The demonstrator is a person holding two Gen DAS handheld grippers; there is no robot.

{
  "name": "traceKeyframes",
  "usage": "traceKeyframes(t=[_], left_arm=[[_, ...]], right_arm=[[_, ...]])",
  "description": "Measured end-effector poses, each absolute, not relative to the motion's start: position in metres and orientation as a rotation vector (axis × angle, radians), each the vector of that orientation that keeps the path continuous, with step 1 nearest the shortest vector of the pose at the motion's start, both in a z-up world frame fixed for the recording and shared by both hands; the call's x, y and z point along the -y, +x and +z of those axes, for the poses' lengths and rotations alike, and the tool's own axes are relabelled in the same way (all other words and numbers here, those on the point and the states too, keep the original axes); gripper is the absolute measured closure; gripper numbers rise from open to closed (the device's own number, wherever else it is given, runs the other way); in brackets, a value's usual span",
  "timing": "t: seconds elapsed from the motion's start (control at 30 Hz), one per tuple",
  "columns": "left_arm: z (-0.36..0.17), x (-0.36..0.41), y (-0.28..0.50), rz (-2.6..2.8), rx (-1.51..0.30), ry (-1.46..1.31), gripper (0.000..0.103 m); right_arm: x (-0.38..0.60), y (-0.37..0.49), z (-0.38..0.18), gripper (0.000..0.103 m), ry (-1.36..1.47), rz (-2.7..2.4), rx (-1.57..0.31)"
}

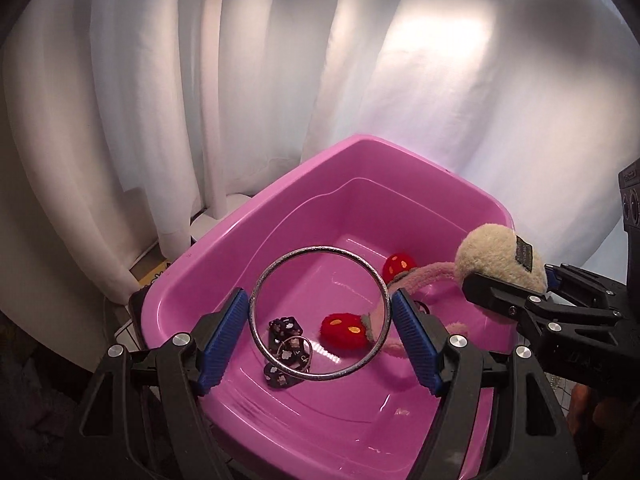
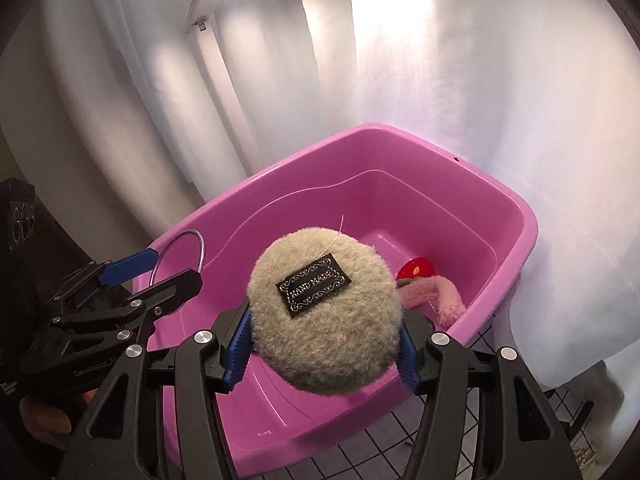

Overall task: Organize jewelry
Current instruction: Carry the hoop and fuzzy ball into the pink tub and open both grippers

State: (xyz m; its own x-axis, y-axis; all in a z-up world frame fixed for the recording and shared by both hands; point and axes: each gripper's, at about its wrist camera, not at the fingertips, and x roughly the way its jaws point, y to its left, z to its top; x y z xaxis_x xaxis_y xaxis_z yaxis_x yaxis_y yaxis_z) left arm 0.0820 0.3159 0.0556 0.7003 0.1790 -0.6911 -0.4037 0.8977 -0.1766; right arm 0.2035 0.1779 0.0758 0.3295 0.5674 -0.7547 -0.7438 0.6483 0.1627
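My left gripper [image 1: 320, 322] is shut on a silver bangle [image 1: 262, 276] and holds it upright over the pink tub [image 1: 248, 216]. My right gripper [image 2: 324, 338] is shut on a beige fluffy pompom [image 2: 352, 332] with a black label, held above the tub [image 2: 516, 216]. The pompom [image 1: 492, 256] and right gripper [image 1: 516, 292] also show in the left wrist view. Inside the tub lie a pink plush band with red strawberry ends [image 1: 344, 330] and a dark patterned hair tie [image 1: 286, 346]. The bangle [image 2: 188, 240] and left gripper [image 2: 156, 272] show at left in the right wrist view.
White curtains [image 1: 400, 100] hang behind the tub. A white lamp stand [image 1: 212, 120] rises at the back left. A black-lined grid surface [image 2: 460, 440] lies under the tub's near right side.
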Motion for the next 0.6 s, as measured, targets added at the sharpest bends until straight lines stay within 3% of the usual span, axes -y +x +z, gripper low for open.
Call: traceKeyframes(t=[0.6], left_arm=[[0.021, -0.33, 0.112, 0.313, -0.873, -0.313, 0.03]], right_arm=[[-0.213, 0.247, 0.043, 0.042, -0.334, 0.75, -0.994]])
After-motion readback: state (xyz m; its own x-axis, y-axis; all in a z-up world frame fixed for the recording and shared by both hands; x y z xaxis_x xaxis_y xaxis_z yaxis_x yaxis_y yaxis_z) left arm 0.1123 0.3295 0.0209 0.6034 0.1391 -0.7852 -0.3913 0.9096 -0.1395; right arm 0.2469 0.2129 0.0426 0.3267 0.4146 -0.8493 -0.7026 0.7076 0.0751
